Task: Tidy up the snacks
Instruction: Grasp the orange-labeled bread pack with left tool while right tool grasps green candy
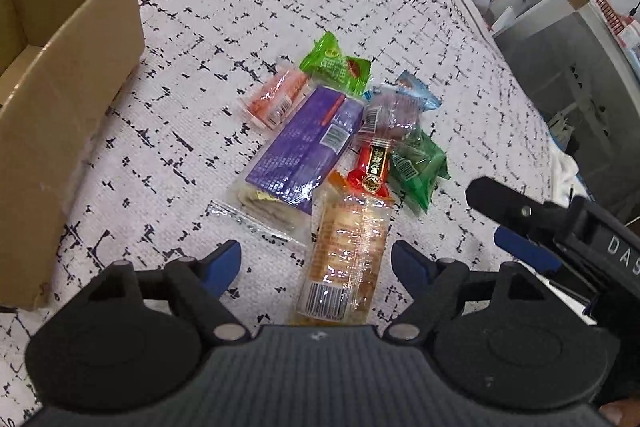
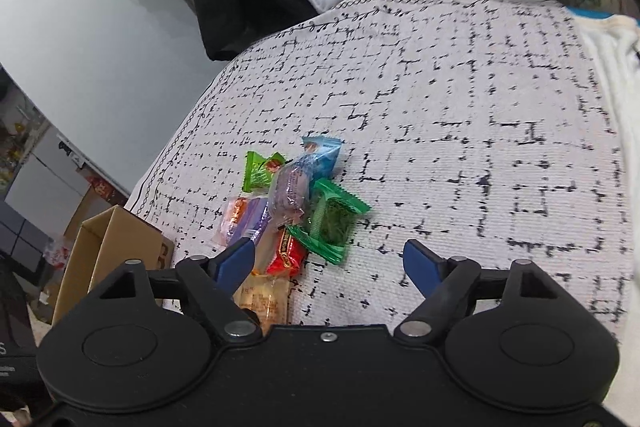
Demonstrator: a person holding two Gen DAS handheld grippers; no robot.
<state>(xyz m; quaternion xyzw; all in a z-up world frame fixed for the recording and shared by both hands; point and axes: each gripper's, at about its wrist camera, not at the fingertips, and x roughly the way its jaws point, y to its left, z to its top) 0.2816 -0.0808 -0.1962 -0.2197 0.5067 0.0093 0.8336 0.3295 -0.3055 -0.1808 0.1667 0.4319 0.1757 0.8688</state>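
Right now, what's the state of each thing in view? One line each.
left claw: open, astride the clear biscuit pack, pads off it
right claw: open, nothing between its fingers
cardboard box: open-topped, nothing visible inside
clear biscuit pack: sealed, lying flat
purple pack: sealed, flat, overlapped by the biscuit pack
red pack: sealed, in the pile
dark green pack: sealed, at the pile's edge

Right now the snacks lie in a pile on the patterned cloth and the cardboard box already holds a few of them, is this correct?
Not quite. The snacks do lie piled on the patterned cloth, but the visible part of the cardboard box holds none, as the left wrist view shows.
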